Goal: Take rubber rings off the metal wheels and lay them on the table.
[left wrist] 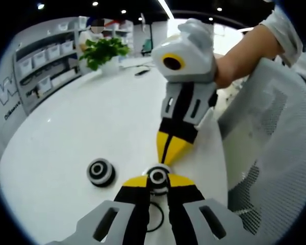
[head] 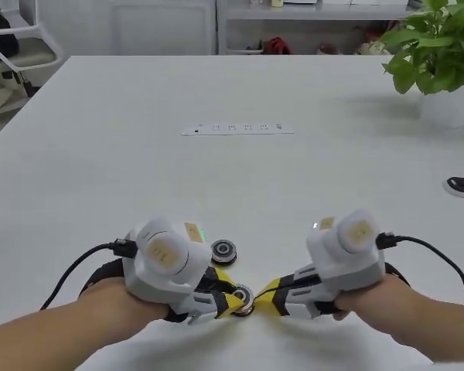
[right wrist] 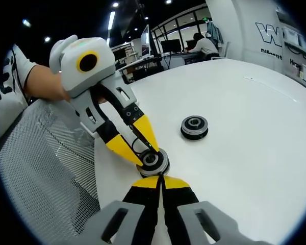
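Slip is the main risk: the left hand-held gripper (head: pixel 232 294) is clamped across the held wheel (right wrist: pixel 153 161) by its rim alone. A sideways tug could, I judge, twist it free and send it off the counter (head: pixel 232 154) edge, close at 6 o'clock. The right hand-held gripper (head: pixel 264 294) has its jaws pressed together at the wheel's rim; whether the rubber ring (right wrist: pixel 165 164) is nipped between them, cannot tell. Stretched, it could snap back. The wheel is round with no long axis, bore pointing roughly up. The spare wheel (head: pixel 223 250) lies flat at 11 o'clock from it.
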A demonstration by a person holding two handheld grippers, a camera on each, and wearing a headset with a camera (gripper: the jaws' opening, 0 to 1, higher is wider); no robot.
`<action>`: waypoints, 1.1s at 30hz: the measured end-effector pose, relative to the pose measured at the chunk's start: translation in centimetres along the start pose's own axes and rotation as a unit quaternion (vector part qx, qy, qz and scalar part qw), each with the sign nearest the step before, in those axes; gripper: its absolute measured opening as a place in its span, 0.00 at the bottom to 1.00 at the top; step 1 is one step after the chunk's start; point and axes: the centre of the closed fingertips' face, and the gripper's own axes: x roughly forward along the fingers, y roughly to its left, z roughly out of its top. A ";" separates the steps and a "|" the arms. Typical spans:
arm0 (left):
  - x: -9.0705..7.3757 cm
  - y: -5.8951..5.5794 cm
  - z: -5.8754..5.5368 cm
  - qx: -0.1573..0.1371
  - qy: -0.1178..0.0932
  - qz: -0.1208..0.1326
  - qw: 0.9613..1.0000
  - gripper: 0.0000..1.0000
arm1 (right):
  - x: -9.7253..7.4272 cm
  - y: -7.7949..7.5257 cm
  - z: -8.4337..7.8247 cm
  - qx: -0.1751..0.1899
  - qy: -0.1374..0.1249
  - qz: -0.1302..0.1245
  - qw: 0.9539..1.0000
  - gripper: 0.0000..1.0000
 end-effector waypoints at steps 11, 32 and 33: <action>0.0 0.0 0.0 0.000 0.000 0.001 1.000 0.12 | -0.6 -0.4 1.2 0.038 -0.039 -0.004 0.998 0.00; 0.0 -0.2 -0.1 0.004 0.012 0.006 1.000 0.12 | -0.3 1.0 1.9 0.038 -0.042 0.020 0.998 0.00; 0.0 -0.2 -0.1 0.004 0.012 0.006 1.000 0.12 | -0.3 1.0 1.9 0.037 -0.042 0.021 0.998 0.00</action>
